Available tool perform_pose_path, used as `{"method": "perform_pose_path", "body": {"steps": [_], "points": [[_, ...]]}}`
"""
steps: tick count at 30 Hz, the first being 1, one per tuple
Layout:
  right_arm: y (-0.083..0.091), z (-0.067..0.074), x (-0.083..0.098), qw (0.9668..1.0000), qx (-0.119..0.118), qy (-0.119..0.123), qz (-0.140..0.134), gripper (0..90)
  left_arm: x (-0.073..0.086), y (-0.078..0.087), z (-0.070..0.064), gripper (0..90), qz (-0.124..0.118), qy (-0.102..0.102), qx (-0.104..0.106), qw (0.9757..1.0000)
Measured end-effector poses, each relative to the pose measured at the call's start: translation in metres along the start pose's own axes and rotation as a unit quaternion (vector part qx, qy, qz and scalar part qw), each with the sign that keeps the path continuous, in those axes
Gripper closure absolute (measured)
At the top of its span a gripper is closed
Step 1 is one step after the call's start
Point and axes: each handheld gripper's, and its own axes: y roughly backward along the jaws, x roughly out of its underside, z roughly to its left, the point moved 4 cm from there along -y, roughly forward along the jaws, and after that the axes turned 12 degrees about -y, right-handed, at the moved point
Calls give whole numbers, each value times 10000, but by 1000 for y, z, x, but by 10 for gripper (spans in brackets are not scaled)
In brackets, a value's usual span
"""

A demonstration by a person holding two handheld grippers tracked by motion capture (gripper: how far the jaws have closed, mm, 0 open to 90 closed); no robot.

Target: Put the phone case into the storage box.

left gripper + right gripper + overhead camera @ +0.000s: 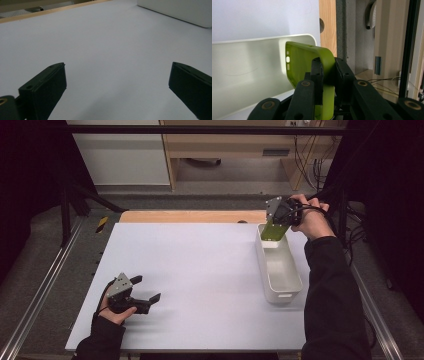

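Right tongs (276, 222) pinch a lime-green phone case (273, 231) by one edge, the jaws pressed tight against its wall on either side. The case hangs tilted over the far end of a white tray (295, 282), its lower edge dipping inside the rim; whether it touches the tray's floor I can't tell. In the right gripper view the case (312, 62) shows small cut-outs along one side, with the tray's pale inner wall (249, 65) behind it. The right hand (312, 217) reaches out far over the tray, dark sleeve stretched along the table's right side, wrist bent so the tongs point down and back.

Left tongs (149, 290) rest low at the near left of the table (200, 270), jaws spread wide with nothing between them, the hand (116, 312) lying on the white top. That top is plain white, with a strip of bare wood along its far edge. Beyond it stand pale wooden furniture and a white cabinet; black curtains hang at both sides, and cables trail down at the far right.
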Motion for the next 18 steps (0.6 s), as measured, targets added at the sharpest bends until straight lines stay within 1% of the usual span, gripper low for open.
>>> {"method": "perform_pose_path", "body": {"steps": [3, 6, 8, 14, 18], "points": [[-6, -1, -1, 9999, -21, 106, -21, 788, 1, 0, 0, 12, 13, 17, 5, 10000], [-10, -1, -1, 9999, -31, 135, -2, 788, 1, -1, 0, 12, 15, 16, 6, 10000], [-13, -2, -2, 9997, -52, 237, 2, 788, 1, -1, 0, 12, 19, 14, 10, 10000], [-23, -3, -2, 9994, -85, 343, 62, 788, 2, -1, 1, 11, 34, 25, 6, 10000], [-29, -4, -2, 9993, -99, 351, 127, 788, 2, -1, 1, 12, 36, 13, 5, 10000]]}}
